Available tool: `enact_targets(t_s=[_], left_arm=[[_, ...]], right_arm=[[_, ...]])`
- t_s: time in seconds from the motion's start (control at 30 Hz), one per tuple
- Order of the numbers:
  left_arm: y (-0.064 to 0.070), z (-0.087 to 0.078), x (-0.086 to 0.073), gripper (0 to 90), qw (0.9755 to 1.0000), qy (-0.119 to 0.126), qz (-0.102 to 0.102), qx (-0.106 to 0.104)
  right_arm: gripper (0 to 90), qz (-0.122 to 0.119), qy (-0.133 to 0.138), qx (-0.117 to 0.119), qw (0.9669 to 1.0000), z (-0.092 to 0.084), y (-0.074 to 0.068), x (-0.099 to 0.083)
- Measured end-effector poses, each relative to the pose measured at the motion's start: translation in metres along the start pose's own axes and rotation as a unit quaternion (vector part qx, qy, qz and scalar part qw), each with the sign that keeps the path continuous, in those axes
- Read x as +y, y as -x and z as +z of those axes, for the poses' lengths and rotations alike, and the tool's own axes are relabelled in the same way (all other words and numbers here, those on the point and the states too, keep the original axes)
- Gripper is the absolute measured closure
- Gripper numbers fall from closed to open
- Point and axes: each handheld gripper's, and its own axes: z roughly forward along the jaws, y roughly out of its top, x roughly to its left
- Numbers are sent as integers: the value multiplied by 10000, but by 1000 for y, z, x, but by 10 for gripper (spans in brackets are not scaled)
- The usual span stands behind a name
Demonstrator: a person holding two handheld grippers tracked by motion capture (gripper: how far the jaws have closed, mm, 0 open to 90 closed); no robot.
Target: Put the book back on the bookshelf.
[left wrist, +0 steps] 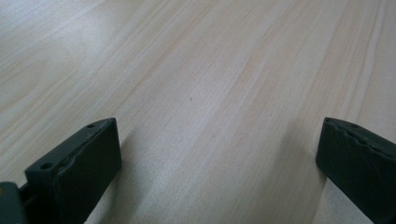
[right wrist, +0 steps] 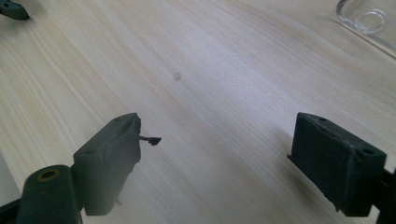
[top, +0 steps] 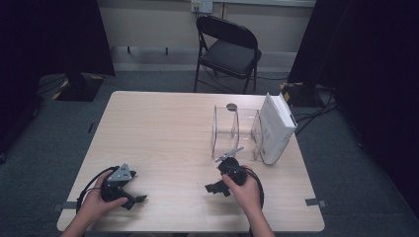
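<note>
Both grippers rest low over the light wooden table (top: 168, 128), near its front edge, each held by a hand. My left gripper (top: 135, 201) is at the front left and points right; its jaws stand wide apart over bare wood (left wrist: 219, 144). My right gripper (top: 216, 189) is at the front centre-right and points left, open with nothing between its jaws (right wrist: 224, 140). A clear acrylic stand (top: 234, 131) sits just beyond the right gripper. A white box (top: 276, 129) leans upright in the stand's right side.
The stand's clear base (right wrist: 369, 21) shows at the top right of the right gripper view, and the left gripper's tip (right wrist: 11, 9) at its top left. A black folding chair (top: 228, 49) stands behind the table. Dark curtains flank the room.
</note>
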Motion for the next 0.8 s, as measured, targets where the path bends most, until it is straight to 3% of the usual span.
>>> enact_targets(t_s=[0.6,0.8], left_arm=[[0,0,0,0,10000,-8,2,-6],[0,0,0,0,10000,-5,3,-6]], right_arm=[[149,-218,96,17,9997,24,-11,2],[139,-728,256,-165,9969,32,-16,3]])
